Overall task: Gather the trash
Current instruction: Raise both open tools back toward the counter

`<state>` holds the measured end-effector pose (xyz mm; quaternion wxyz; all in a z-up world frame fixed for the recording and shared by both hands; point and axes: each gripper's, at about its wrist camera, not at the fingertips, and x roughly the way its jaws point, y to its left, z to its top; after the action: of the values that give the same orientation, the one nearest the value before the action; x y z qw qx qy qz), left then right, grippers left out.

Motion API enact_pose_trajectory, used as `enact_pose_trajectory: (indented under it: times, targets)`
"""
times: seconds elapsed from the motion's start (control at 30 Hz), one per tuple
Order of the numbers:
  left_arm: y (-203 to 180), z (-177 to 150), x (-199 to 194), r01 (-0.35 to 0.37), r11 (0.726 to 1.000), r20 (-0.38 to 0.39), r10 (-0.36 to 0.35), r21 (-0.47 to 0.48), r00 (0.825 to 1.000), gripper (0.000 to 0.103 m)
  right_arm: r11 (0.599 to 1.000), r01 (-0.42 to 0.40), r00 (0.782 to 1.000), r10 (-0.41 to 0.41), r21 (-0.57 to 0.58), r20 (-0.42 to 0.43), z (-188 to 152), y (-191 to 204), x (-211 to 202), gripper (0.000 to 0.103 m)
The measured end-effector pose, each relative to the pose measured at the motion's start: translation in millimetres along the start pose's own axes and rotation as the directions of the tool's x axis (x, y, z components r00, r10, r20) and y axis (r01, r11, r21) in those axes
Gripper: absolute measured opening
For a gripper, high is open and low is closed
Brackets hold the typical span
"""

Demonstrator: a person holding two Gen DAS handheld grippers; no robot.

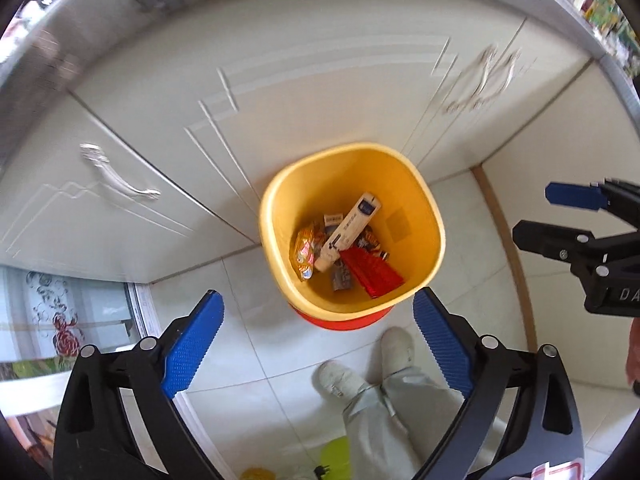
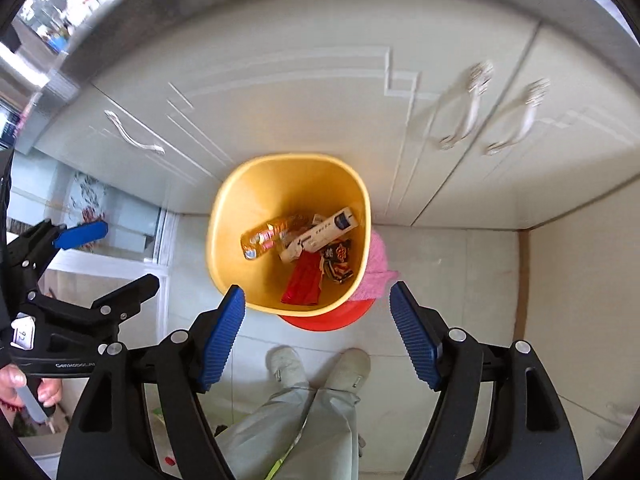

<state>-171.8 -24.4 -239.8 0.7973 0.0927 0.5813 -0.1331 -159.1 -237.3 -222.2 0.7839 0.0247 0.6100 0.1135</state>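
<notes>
I am holding the left gripper [image 1: 318, 340] and the right gripper [image 2: 318, 336] side by side, jaws wide and empty, both pointing steeply down at the yellow bin [image 1: 434, 216] just ahead on the floor. Inside, a long white box [image 1: 348, 228] is lying slantwise over a red wrapper [image 1: 370, 274]; its print is probably Chinese, unreadable here. On the other tool's body I am reading "GenRobot.AI".

Cream cabinet doors [image 1: 280, 92] with metal handles [image 1: 116, 178], pale tiled floor [image 1: 256, 344]
</notes>
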Motion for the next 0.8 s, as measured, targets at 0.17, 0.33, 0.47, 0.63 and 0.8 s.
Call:
enact_pose_trajectory:
  times: [0.17, 0.33, 0.47, 0.63, 0.8]
  targets:
    - [1.3, -2.0, -52.7, 0.002, 0.999, 0.107, 0.003, -0.047, 0.994, 0.098, 0.997, 0.08, 0.987, -0.081, 0.014, 0.137, -6.8, 8.0, -59.0, 0.084]
    - [9.7, 4.6, -101.7, -0.014, 0.997, 0.218, 0.031, -0.076, 0.975, 0.098, 0.988, 0.153, 0.943, -0.153, 0.023, 0.295, -9.1, 14.7, -116.6, 0.089]
    - [15.6, 12.5, -132.8, -0.035, 0.996, 0.303, 0.059, -0.084, 0.951, 0.098, 0.98, 0.195, 0.873, -0.19, 0.036, 0.449, -10.5, 21.6, -160.5, 0.091]
    - [22.5, 20.4, -159.8, -0.038, 0.993, 0.381, 0.077, -0.109, 0.921, 0.098, 0.977, 0.204, 0.814, -0.202, 0.058, 0.545, -8.5, 28.3, -188.5, 0.091]
    - [25.8, 28.1, -165.0, -0.029, 0.991, 0.393, 0.078, -0.127, 0.916, 0.098, 0.978, 0.199, 0.792, -0.198, 0.063, 0.577, 2.8, 30.3, -195.9, 0.091]
